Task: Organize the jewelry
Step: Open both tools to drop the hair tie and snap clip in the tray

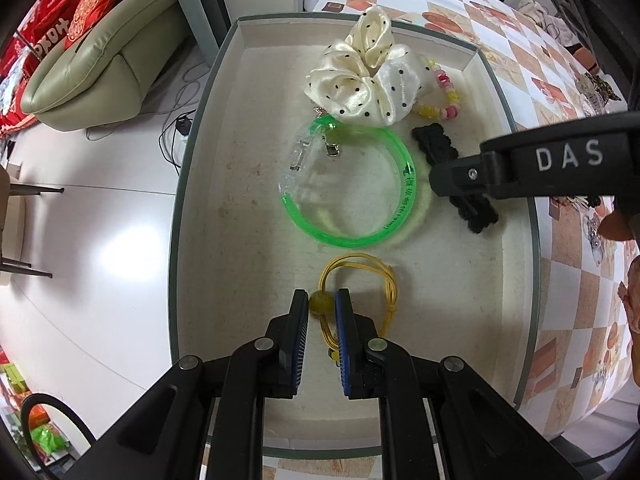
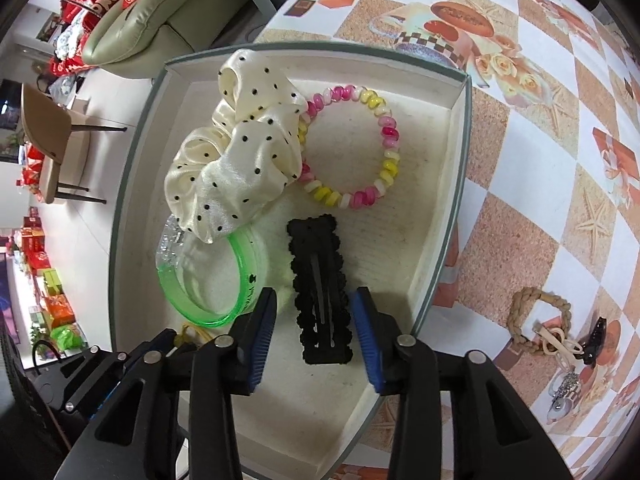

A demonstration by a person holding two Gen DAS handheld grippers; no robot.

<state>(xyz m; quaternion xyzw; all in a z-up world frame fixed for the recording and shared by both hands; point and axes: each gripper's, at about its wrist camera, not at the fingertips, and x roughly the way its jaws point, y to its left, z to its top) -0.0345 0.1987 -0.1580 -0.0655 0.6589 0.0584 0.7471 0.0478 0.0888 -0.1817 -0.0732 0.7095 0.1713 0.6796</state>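
Note:
A cream-lined box [image 1: 174, 240] holds the jewelry. My left gripper [image 1: 322, 299] points down into its near end, shut on the yellow bead of a yellow cord bracelet [image 1: 362, 265] that lies on the floor of the box. Beyond it lie a green bangle [image 1: 352, 240], a dotted cream scrunchie [image 1: 360, 88] and a pink-and-yellow spiral hair tie [image 2: 386, 128]. My right gripper [image 2: 315, 300] is open, its pads standing clear on either side of a black hair clip [image 2: 320, 280] lying flat in the box [image 2: 460, 184]. One of its fingers [image 1: 460, 178] shows in the left wrist view.
The box sits at the edge of a table with a patterned cloth [image 2: 520, 200]. To its right lie a braided rope ring [image 2: 538, 316], a cream hair tie [image 2: 556, 342], a black claw clip [image 2: 596, 340] and a rhinestone piece [image 2: 564, 388]. White floor and a sofa [image 1: 100, 60] lie to the left.

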